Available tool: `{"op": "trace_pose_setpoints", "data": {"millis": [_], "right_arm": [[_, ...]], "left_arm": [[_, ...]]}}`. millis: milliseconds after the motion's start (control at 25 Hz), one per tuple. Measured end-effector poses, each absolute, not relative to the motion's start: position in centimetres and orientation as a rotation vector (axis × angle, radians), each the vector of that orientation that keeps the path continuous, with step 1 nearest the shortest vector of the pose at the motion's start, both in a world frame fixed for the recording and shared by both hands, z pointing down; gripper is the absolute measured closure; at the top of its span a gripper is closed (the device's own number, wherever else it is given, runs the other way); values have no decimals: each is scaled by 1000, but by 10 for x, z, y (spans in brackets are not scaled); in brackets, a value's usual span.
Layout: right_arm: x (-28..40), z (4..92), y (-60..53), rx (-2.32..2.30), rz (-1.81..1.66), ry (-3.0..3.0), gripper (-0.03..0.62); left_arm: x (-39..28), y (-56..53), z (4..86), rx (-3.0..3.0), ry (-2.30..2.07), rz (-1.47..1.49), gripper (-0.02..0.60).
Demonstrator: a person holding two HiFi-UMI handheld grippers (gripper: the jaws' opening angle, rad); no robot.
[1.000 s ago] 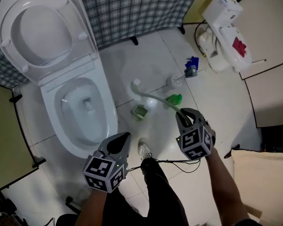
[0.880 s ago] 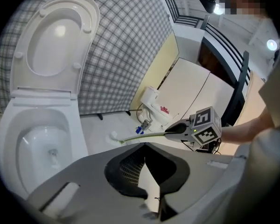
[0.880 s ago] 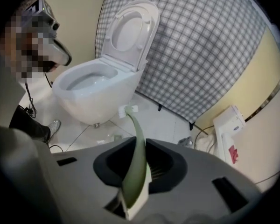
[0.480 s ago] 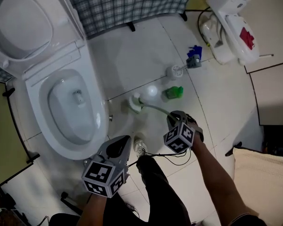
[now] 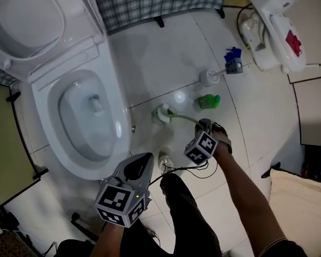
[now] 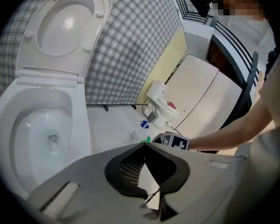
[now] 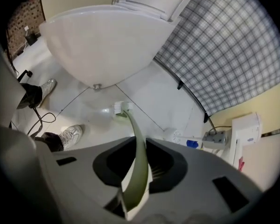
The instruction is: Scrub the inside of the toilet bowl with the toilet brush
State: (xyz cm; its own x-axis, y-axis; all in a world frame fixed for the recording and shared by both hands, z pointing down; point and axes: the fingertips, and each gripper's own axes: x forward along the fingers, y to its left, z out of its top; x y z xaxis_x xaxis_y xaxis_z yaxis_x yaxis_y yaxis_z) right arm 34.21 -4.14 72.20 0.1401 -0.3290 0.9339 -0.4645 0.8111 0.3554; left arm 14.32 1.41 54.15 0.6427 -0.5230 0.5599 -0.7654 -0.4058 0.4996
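Fingers (image 7: pixel 157 171) of the right gripper (image 5: pixel 204 125) were clamped on the thin, flat handle of the brush (image 5: pixel 177 116), close to its top end, with the gripper pointing steeply down. Those of the left gripper (image 5: pixel 138 164) were pressed together on nothing. It hung near the front of the bowl (image 5: pixel 124 134) and gave the handle no support. Just beneath the grippers were a shoe (image 5: pixel 165 161) and a loose cable (image 5: pixel 188 169) trailing over the floor between the arms.

The brush head sat low, just beside the outside of the bowl and near the tiles; whether it touched them I could not tell. It was not inside the bowl, so by my reading scrubbing had not begun.

As for trouble, the handle looked narrow and springy and was gripped at one end only. Once the bristles pushed against porcelain, it could twist or slide between the pads. If it were lifted too little, the head would knock the rim on its way in and might flick off whatever it carried. A wide swing could snag the cable, or tip the green bottle (image 5: pixel 208 100) standing near the handle on its far side. Farther off, the raised lid (image 5: pixel 27 17) stood well apart from all this.
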Motion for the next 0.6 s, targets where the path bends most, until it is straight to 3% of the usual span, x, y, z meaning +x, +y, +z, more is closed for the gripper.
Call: {"op": "trace_pose_setpoints", "data": {"millis": [600], "right_arm": [[327,729,-53,736,48,-1467,503]], "left_arm": [[130,8,542,2096,-1001,380,575]]}}
